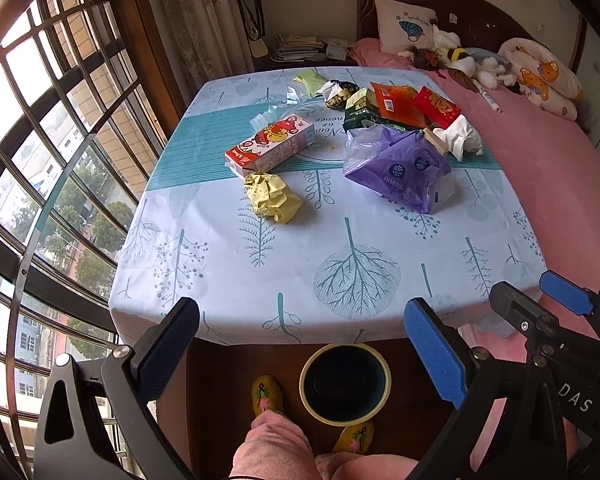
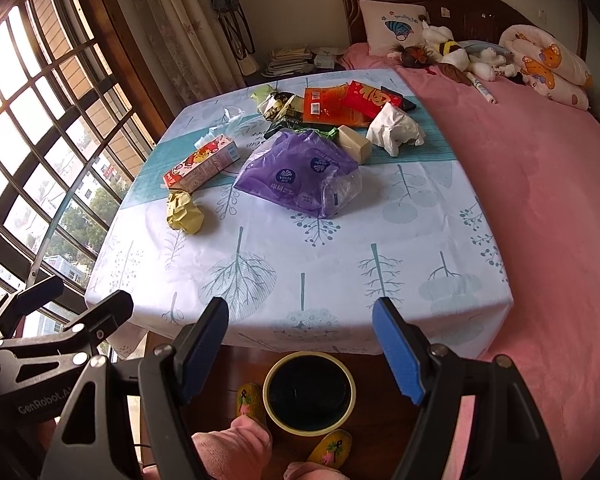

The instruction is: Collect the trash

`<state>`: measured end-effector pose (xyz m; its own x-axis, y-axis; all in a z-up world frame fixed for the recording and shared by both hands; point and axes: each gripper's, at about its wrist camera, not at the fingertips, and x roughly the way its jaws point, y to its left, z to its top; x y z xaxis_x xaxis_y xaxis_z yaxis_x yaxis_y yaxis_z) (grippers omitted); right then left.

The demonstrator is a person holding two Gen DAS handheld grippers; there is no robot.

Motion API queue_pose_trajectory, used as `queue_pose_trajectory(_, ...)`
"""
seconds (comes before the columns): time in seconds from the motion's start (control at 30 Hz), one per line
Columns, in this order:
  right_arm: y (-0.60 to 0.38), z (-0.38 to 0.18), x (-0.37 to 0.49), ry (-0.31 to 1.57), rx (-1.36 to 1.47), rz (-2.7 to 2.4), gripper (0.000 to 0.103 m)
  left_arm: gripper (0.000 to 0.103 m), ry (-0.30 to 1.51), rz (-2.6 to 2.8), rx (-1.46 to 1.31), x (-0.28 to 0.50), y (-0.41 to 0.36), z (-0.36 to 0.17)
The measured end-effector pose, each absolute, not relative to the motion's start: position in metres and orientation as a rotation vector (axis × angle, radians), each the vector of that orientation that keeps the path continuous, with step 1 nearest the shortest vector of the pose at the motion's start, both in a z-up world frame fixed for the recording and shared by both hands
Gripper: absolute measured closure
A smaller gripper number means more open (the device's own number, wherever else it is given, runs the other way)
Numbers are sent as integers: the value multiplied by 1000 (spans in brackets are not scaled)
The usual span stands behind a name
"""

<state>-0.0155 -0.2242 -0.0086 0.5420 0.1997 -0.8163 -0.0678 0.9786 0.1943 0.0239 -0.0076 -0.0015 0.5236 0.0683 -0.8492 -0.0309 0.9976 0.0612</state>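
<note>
Trash lies on the table (image 1: 340, 300) with a tree-print cloth: a crumpled yellow paper ball (image 1: 273, 197) (image 2: 185, 212), a red cartoon carton (image 1: 270, 144) (image 2: 202, 163), a purple plastic bag (image 1: 396, 164) (image 2: 300, 172), a white crumpled tissue (image 1: 462, 138) (image 2: 394, 130) and red and orange wrappers (image 1: 400, 104) (image 2: 340, 106) at the back. A round bin (image 1: 345, 384) (image 2: 309, 393) stands on the floor below the table's front edge. My left gripper (image 1: 300, 352) is open and empty above the bin. My right gripper (image 2: 300, 356) is open and empty beside it.
A barred window (image 1: 40, 160) runs along the left. A bed with a pink cover (image 1: 560, 184), a pillow and soft toys lies to the right and behind. The person's knees and slippers (image 1: 267, 394) are by the bin. The right gripper shows in the left view (image 1: 540, 308).
</note>
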Motion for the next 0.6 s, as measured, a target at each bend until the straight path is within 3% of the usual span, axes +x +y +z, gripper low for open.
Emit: queue_pose_trajectory(0.6,-194,-6,43,988,194,45,28,2,1054,-46,70,120,32,-5)
